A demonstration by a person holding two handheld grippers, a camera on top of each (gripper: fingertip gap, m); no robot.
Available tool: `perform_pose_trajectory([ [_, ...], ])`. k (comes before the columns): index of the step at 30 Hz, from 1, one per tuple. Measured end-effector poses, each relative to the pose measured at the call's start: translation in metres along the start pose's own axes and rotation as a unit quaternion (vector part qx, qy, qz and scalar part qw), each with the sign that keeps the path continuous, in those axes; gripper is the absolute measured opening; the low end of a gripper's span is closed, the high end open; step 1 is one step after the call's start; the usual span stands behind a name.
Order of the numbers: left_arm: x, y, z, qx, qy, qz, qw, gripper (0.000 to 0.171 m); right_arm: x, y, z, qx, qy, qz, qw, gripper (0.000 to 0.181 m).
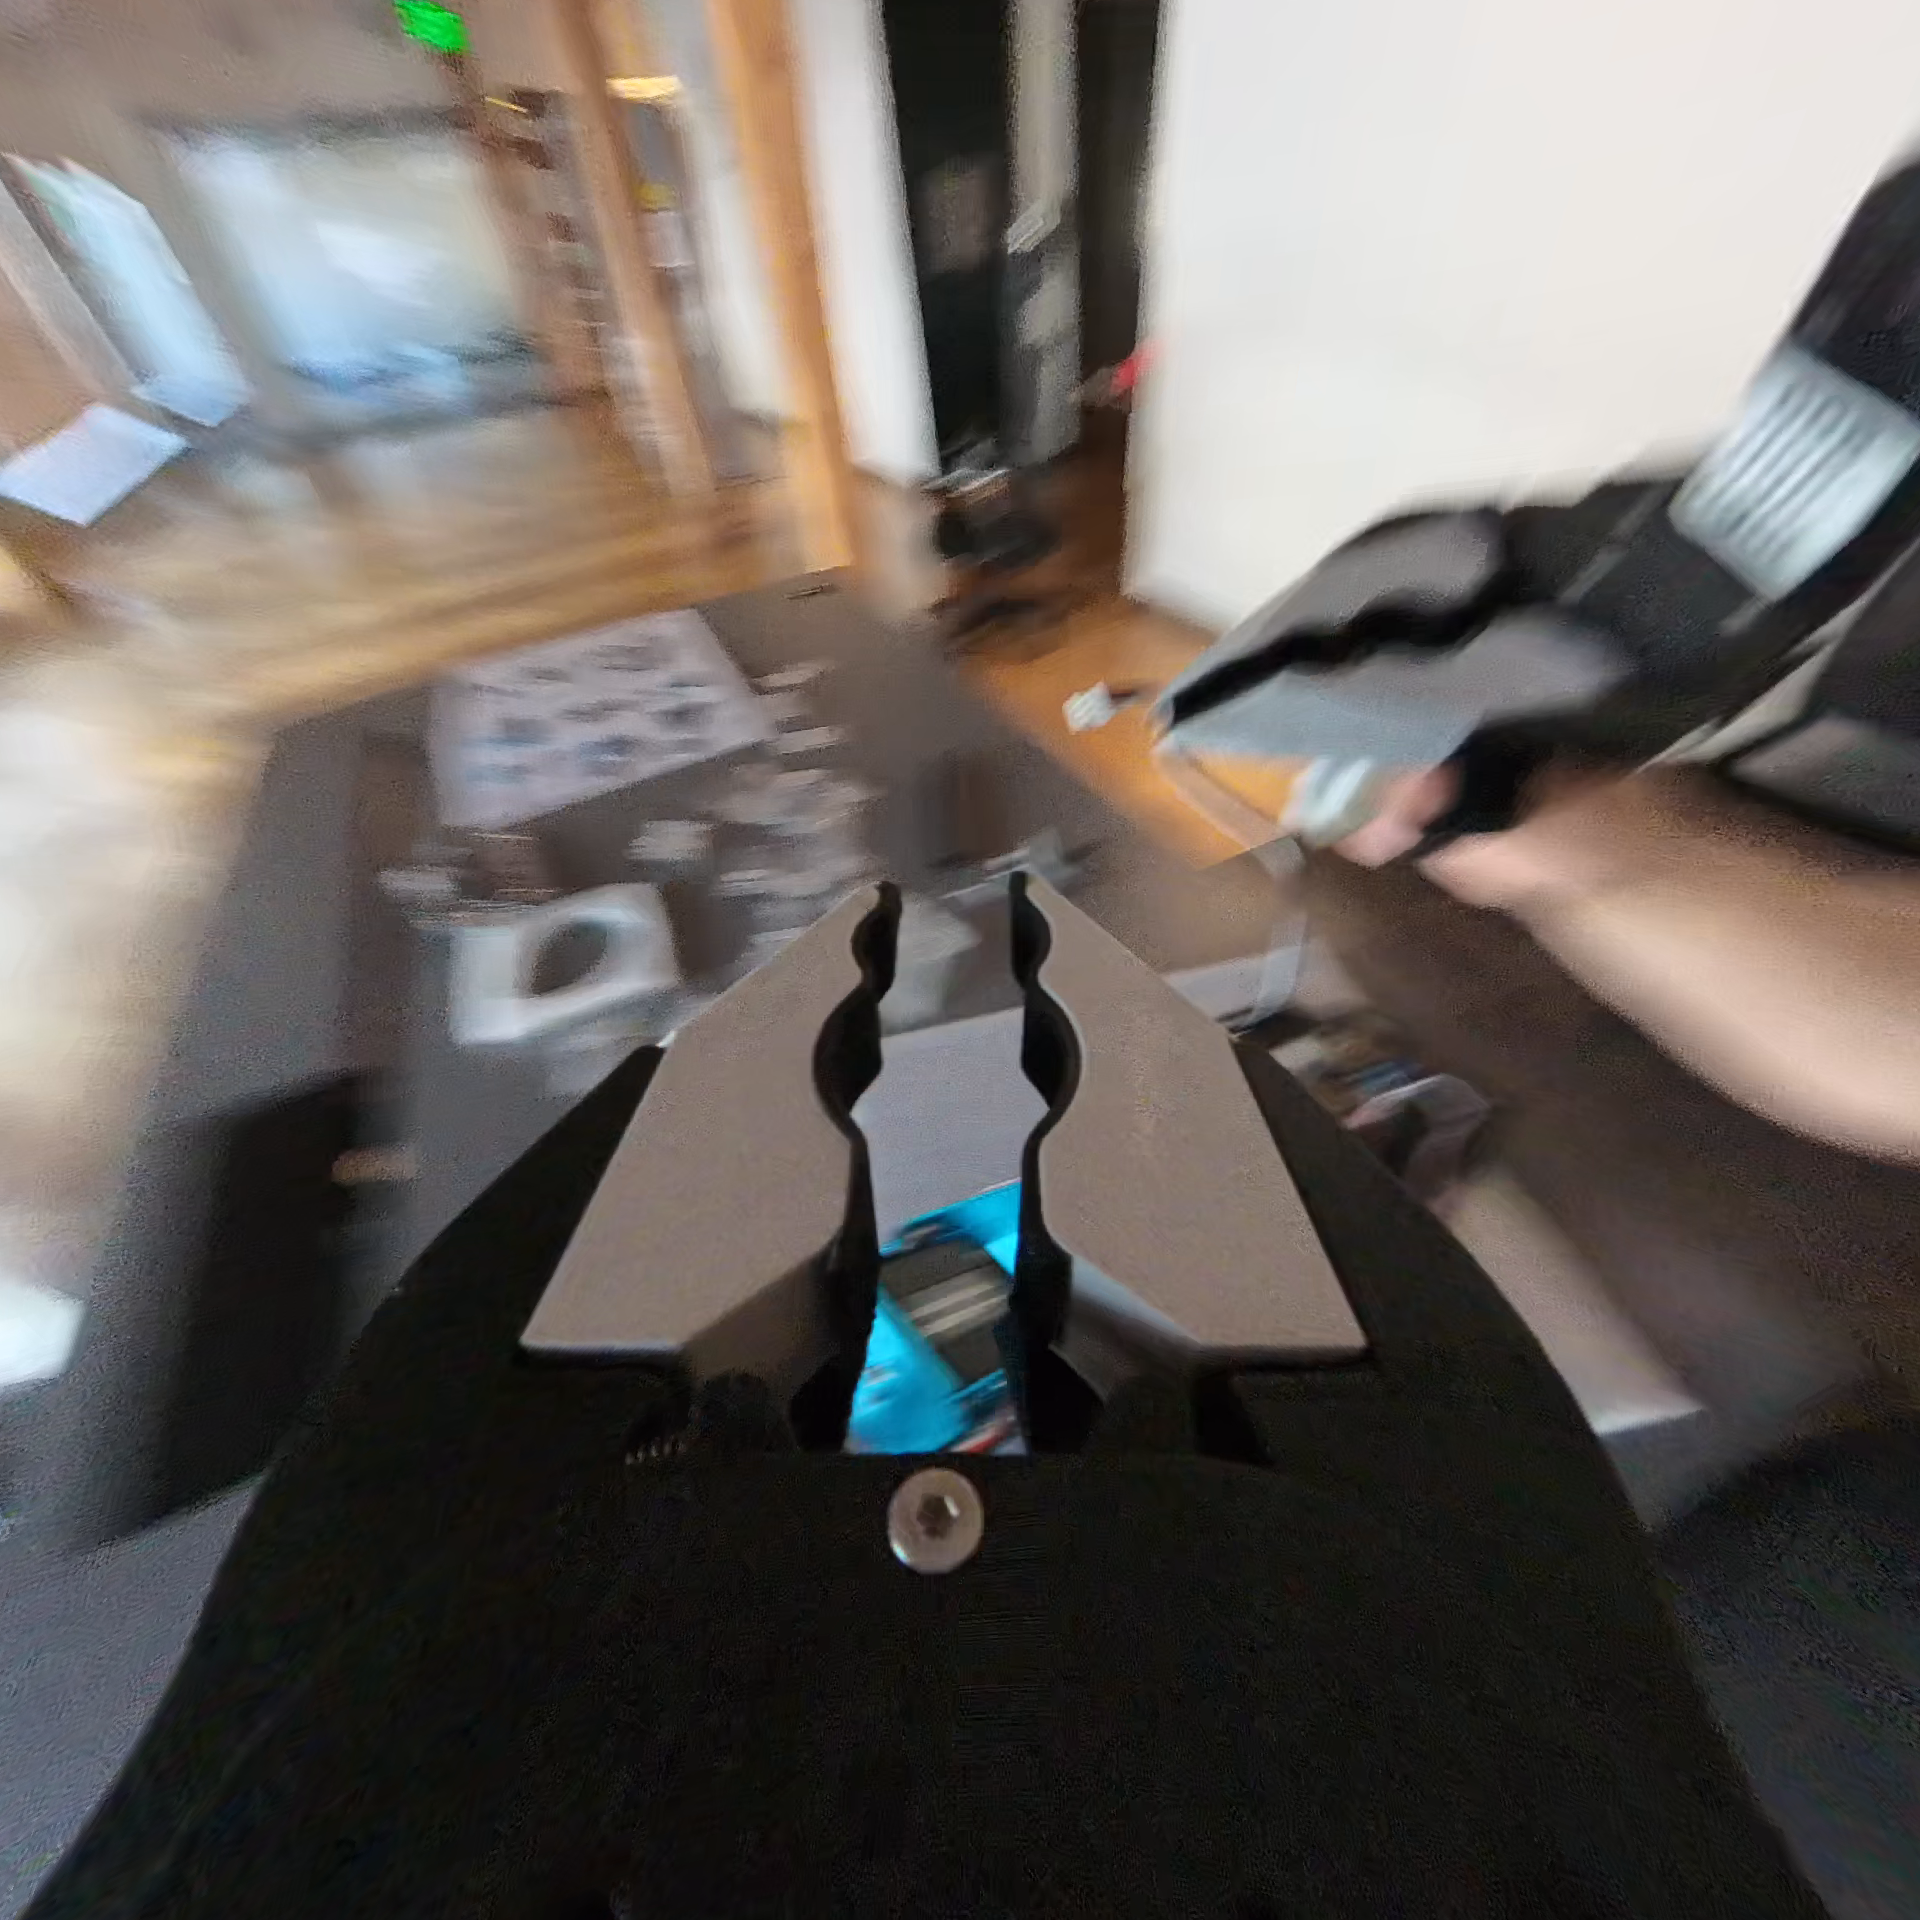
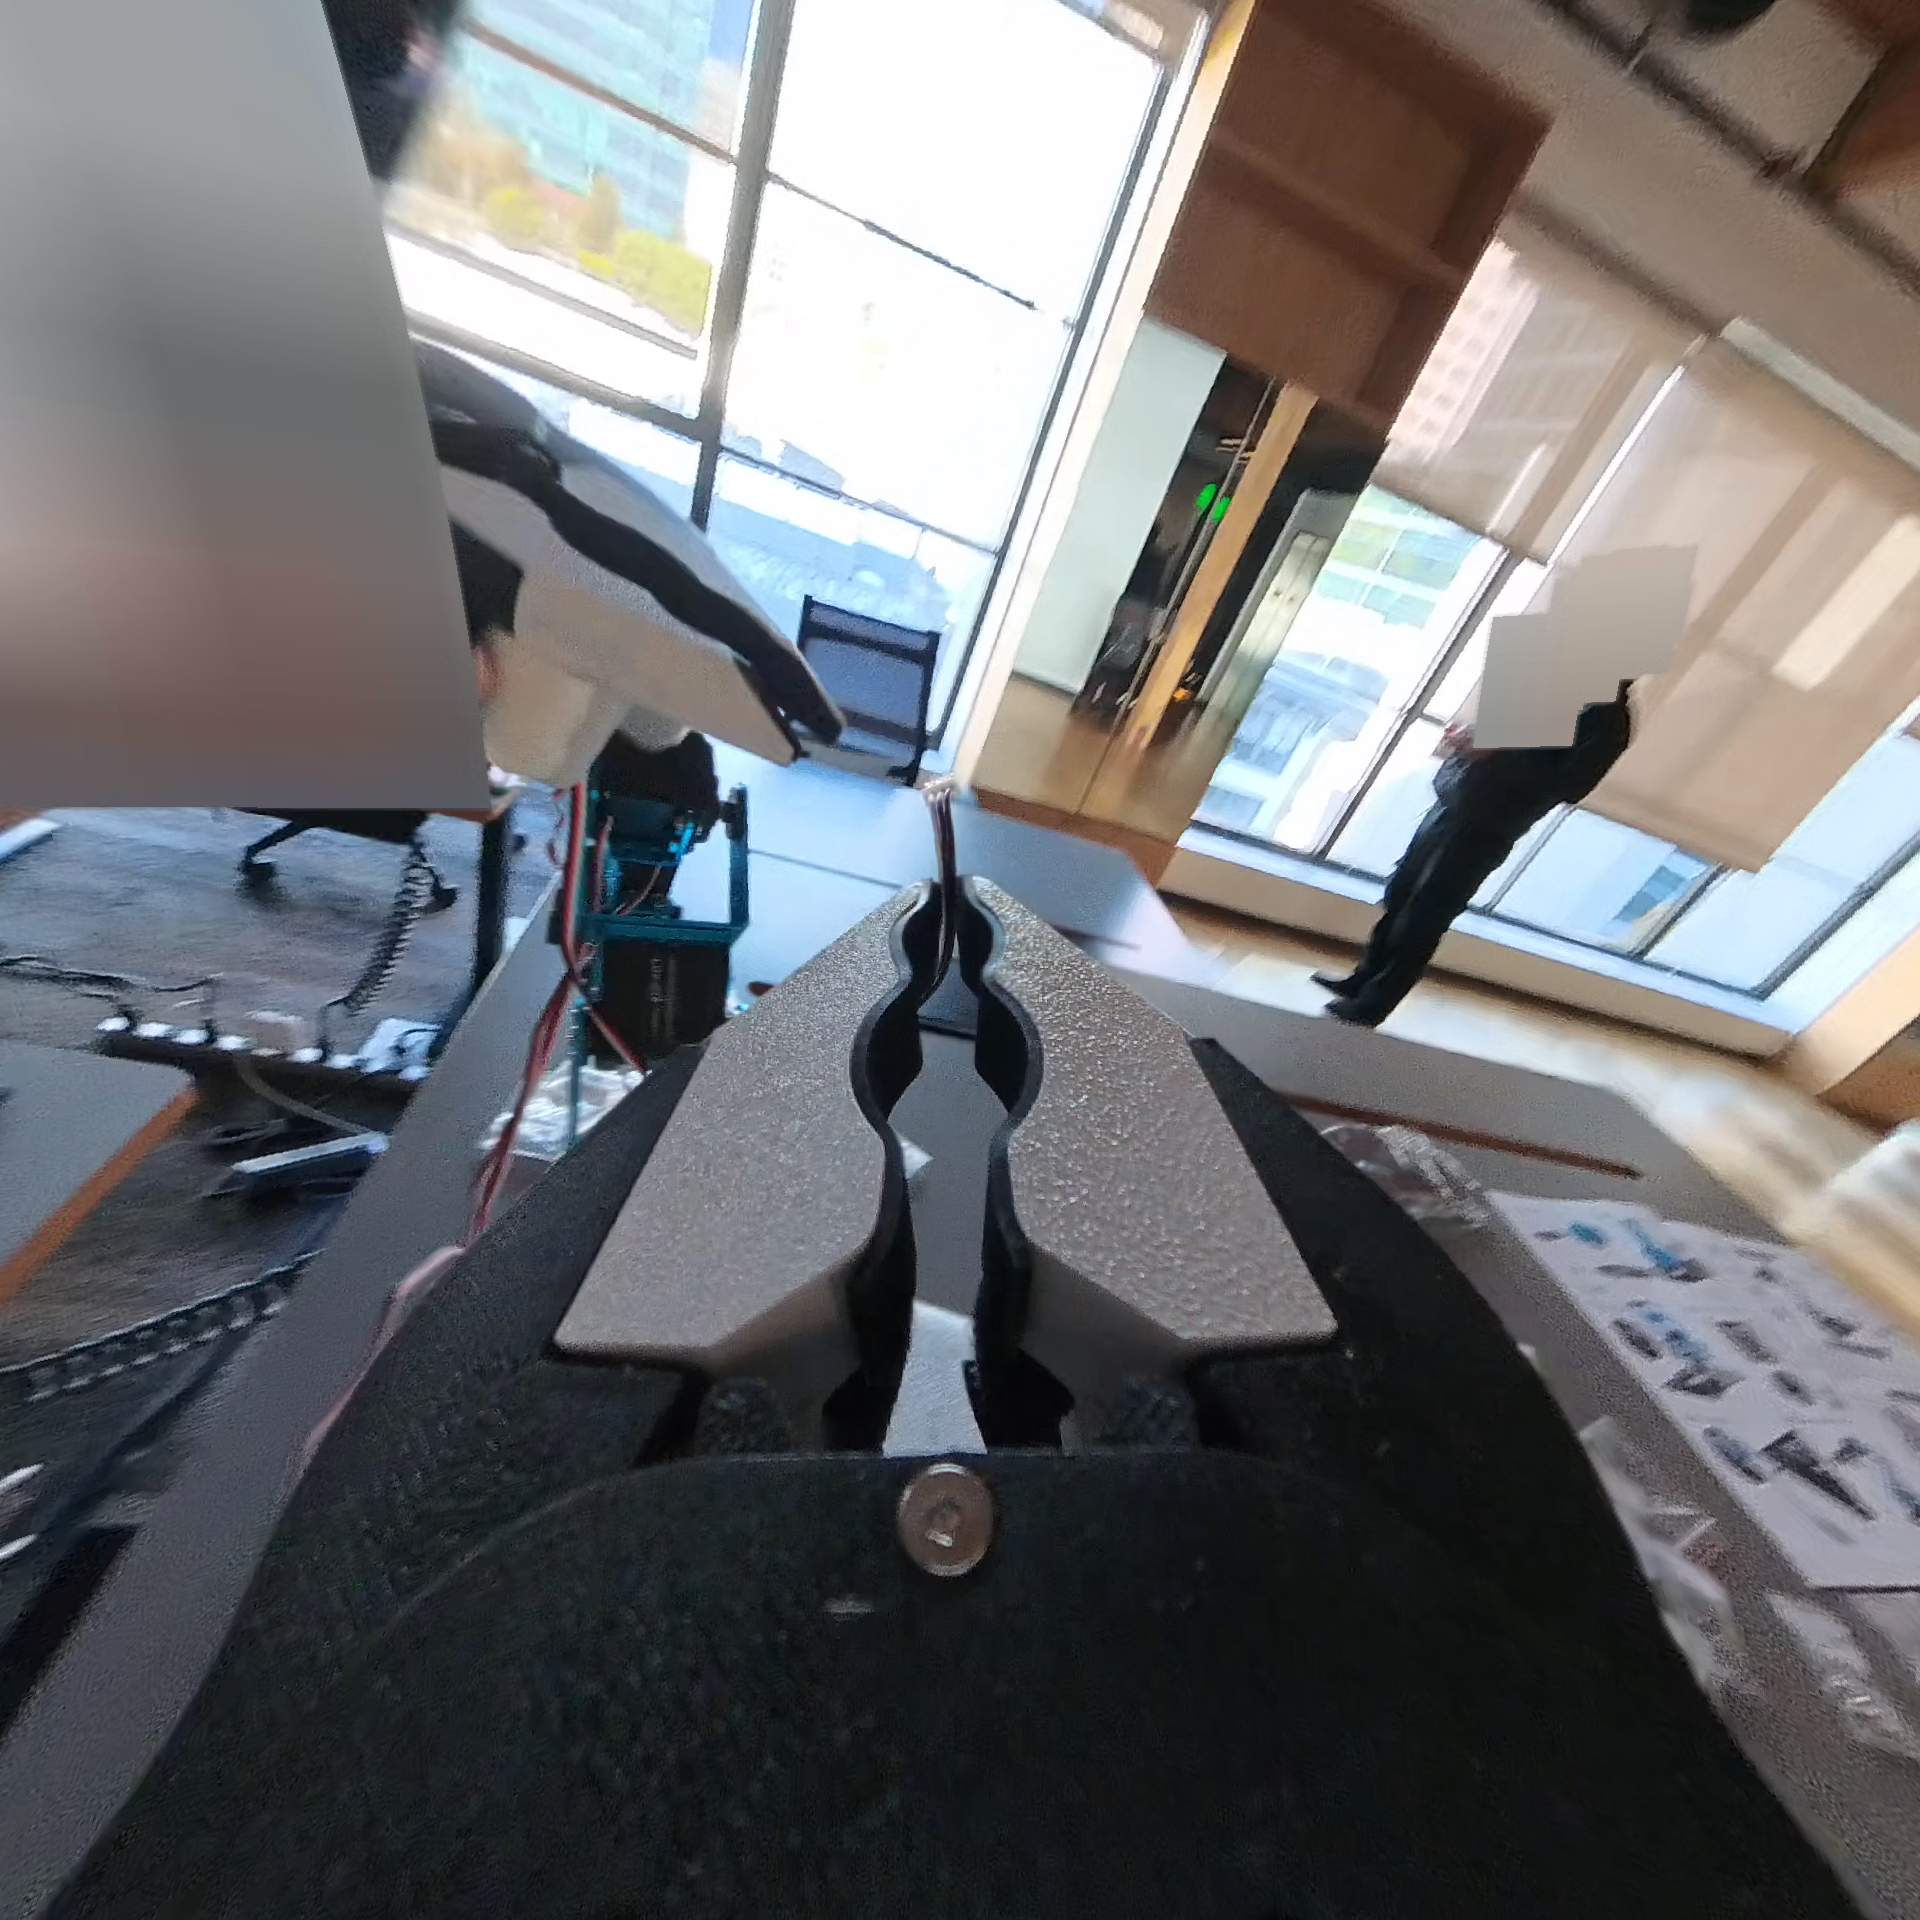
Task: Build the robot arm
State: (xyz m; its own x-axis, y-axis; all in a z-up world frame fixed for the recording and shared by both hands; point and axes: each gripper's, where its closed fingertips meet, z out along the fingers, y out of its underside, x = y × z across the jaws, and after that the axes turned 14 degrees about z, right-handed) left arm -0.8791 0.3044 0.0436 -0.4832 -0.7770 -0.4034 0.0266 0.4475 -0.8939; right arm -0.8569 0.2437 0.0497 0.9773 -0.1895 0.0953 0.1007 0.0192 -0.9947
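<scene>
Thin wire with a small white plug at its far end, pinched at the tips of the right gripper, whose jaws are almost fully closed on it. Left gripper: jaws parted by a narrow gap, holding nothing, raised above the dark table. Below it, near the table's near edge, a blue frame (blurred) with red leads. A printed sheet lies toward the table's far edge. A person stands by the windows.

Right tongs pinching thin wire, left tongs parted, empty
</scene>
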Motion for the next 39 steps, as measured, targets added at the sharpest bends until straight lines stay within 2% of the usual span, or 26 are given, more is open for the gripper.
perform_pose_trajectory([
  [2,0.000,0.001,-0.003,-0.056,-0.058,0.162,0.984,0.019,-0.002,-0.003,0.000,-0.018,-0.014,0.038,0.999,0.000],
  [3,0.001,-0.001,-0.003,-0.066,-0.080,0.214,0.971,0.020,-0.004,-0.003,0.000,-0.028,-0.024,0.056,0.998,0.000],
  [7,0.017,-0.011,0.007,-0.039,-0.088,0.289,0.952,0.026,-0.010,0.001,0.000,-0.053,-0.039,0.102,0.993,0.000],
  [12,0.027,-0.020,0.014,-0.027,-0.104,0.397,0.912,0.025,-0.018,0.009,0.001,-0.082,-0.046,0.130,0.987,0.000],
  [16,0.036,-0.020,0.020,-0.025,-0.102,0.425,0.899,0.016,-0.023,0.010,0.000,-0.092,-0.061,0.146,0.983,0.000],
  [20,0.037,-0.010,0.025,-0.030,-0.102,0.420,0.901,0.016,-0.021,0.018,0.000,-0.109,-0.056,0.145,0.982,0.000],
  [24,0.034,-0.006,0.025,-0.032,-0.125,0.471,0.872,0.013,-0.027,0.019,-0.001,-0.120,-0.082,0.177,0.973,0.000],
  [26,0.035,-0.005,0.025,-0.026,-0.131,0.489,0.862,0.004,-0.029,0.016,-0.002,-0.114,-0.095,0.203,0.968,0.000],
  [31,0.038,-0.012,0.024,0.000,-0.160,0.482,0.861,0.015,-0.031,0.012,-0.002,-0.101,-0.127,0.275,0.948,0.000],
  [34,0.040,-0.013,0.026,-0.001,-0.167,0.498,0.851,0.016,-0.031,0.013,-0.002,-0.098,-0.138,0.300,0.939,0.000],
  [39,0.042,-0.018,0.027,0.009,-0.171,0.498,0.850,0.002,-0.035,0.016,-0.002,-0.100,-0.158,0.321,0.928,0.000],
])
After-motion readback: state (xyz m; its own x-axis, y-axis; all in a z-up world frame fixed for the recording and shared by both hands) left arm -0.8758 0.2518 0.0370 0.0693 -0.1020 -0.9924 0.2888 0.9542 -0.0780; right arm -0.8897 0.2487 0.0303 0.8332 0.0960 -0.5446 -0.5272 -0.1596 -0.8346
